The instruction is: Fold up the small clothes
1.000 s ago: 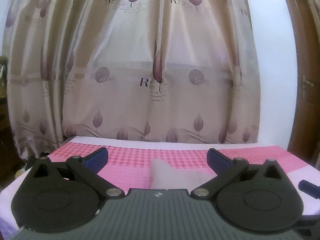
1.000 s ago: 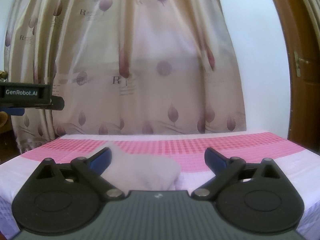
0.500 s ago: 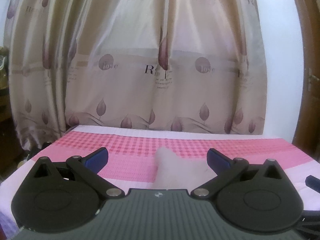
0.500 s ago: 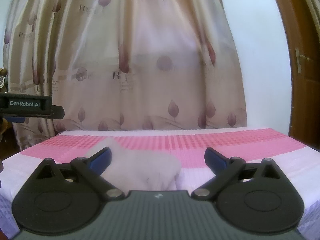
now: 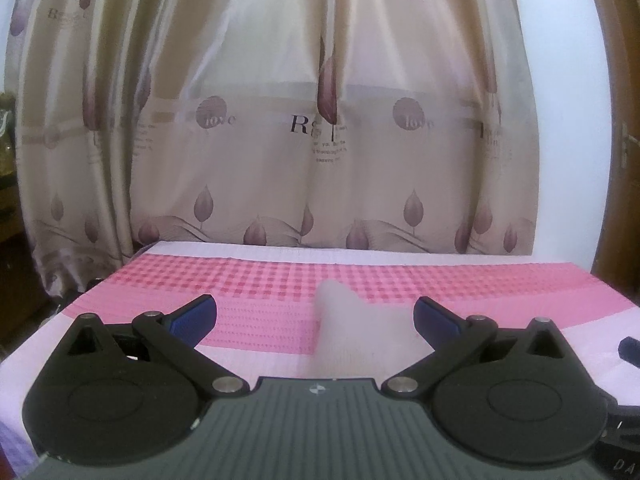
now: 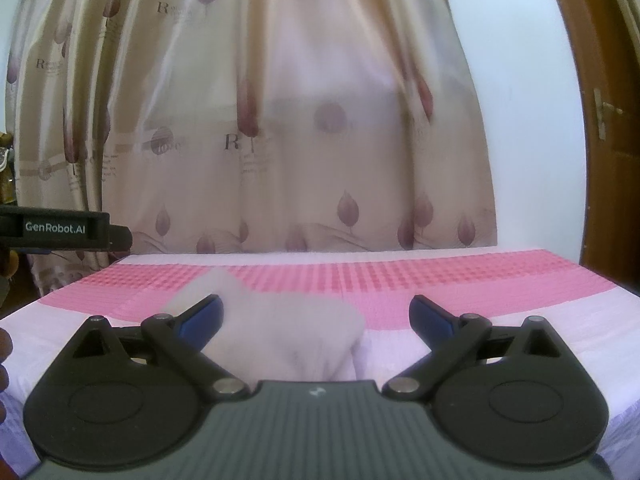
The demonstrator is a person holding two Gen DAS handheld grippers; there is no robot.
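Here the left gripper [image 5: 315, 316] hovers above the near edge of the bed, its blue-tipped fingers [image 5: 192, 318] spread wide with nothing between them. The right gripper [image 6: 315, 316] is likewise wide open and empty. Just beyond both lies the small pale garment [image 6: 280, 336], bunched on the pink checked bedspread [image 6: 440, 280], untouched. At the right view's left edge the left gripper's body juts in. Farther back hangs a beige leaf-print curtain [image 5: 320, 120], with a wooden door [image 6: 600, 120] to the right.

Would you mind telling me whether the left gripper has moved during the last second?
Yes. The left gripper has tilted down: in its view the curtain's "love" circle sits lower and the pink cloth shows more.
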